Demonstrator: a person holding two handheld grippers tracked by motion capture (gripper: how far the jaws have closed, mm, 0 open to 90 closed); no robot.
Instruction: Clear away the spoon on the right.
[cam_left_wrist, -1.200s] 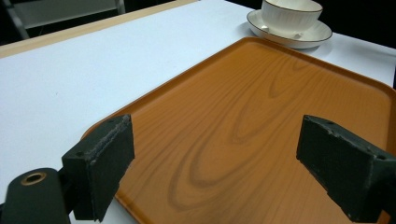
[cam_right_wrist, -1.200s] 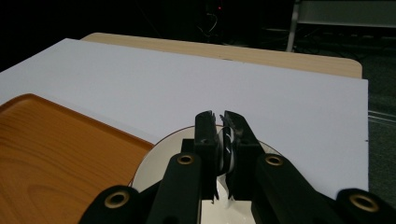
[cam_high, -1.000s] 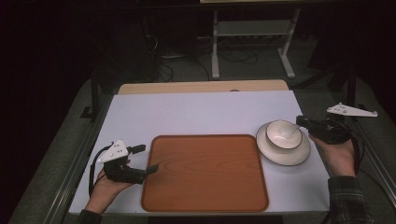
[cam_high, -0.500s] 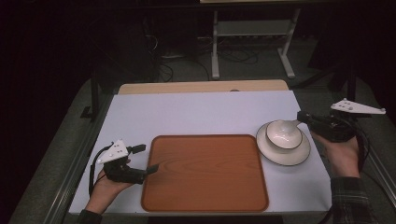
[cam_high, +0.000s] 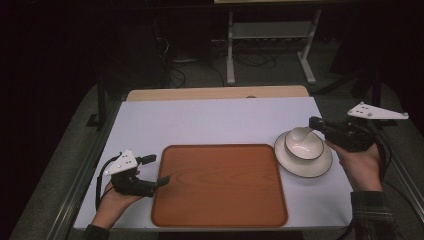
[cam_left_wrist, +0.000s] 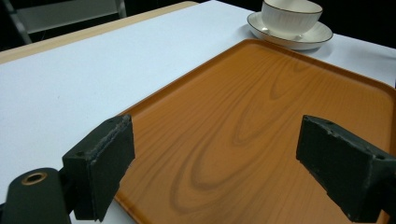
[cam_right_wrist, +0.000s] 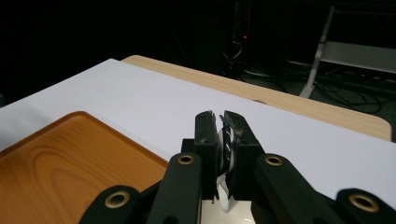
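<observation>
A white bowl (cam_high: 302, 142) with a dark rim line sits opening-up on a white plate (cam_high: 312, 167), just right of the wooden tray (cam_high: 220, 200). My right gripper (cam_high: 314, 122) is shut on the bowl's far rim; in the right gripper view the jaws (cam_right_wrist: 223, 116) pinch the thin white rim (cam_right_wrist: 224, 140). My left gripper (cam_high: 159, 169) is open at the tray's left edge, holding nothing. In the left gripper view its gripper (cam_left_wrist: 215, 144) straddles the tray (cam_left_wrist: 261, 116), with the bowl (cam_left_wrist: 292, 16) and plate (cam_left_wrist: 303, 39) beyond.
The white tabletop (cam_high: 215, 120) runs to a wooden strip at the far edge (cam_high: 215, 93). Behind it stands a metal rack (cam_high: 270, 30) with cables on a dark floor. The tray (cam_right_wrist: 60, 158) lies to the left in the right gripper view.
The bowl lay upside down as a dome on the plate; it now shows its opening, turned over by my right gripper. The left gripper has not moved.
</observation>
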